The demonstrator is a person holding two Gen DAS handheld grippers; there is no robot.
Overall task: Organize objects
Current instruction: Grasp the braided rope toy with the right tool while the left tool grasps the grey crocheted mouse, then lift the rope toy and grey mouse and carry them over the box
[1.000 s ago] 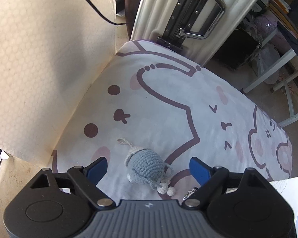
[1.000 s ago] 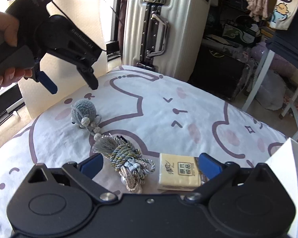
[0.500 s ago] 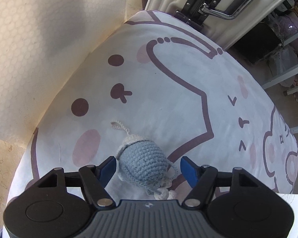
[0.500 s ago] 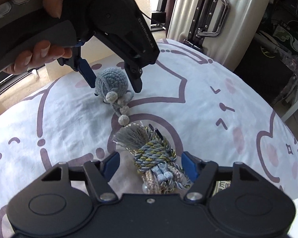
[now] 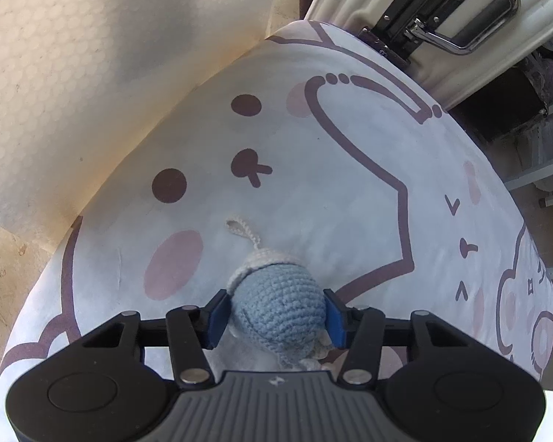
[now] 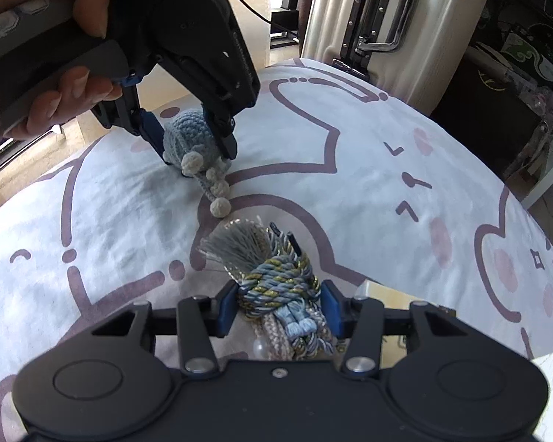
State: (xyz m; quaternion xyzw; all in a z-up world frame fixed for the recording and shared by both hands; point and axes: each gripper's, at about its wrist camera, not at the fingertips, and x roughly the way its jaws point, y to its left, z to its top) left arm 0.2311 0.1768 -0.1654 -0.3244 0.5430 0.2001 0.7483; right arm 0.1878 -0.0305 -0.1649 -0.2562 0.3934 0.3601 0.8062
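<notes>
- The left tool (image 5: 278, 316) is seen clamped on the blue crocheted toy (image 5: 280, 311), with a blue pad (image 5: 217, 313) pressed against each side of its round body.
- In the right wrist view, the same left tool (image 6: 193, 143) is shown gripped by a hand (image 6: 66, 84) and angled down onto the toy (image 6: 193, 140), which rests on the bed cover (image 6: 387, 191).
- A string of pale pompoms (image 6: 217, 199) is trailed from the toy across the cover toward the right tool.
- A pale crocheted loop (image 5: 239, 230) is laid flat on the cover beyond the toy.
- The right tool (image 6: 278, 309) is closed around the braided tassel bundle (image 6: 280, 287), its pads touching the blue and gold cords on both sides.
- The grey fringe (image 6: 236, 246) of the bundle is fanned out just ahead of the pads, near the last pompom.
- A white ribbed suitcase (image 6: 350, 18) is stood upright at the far edge of the bed.
</notes>
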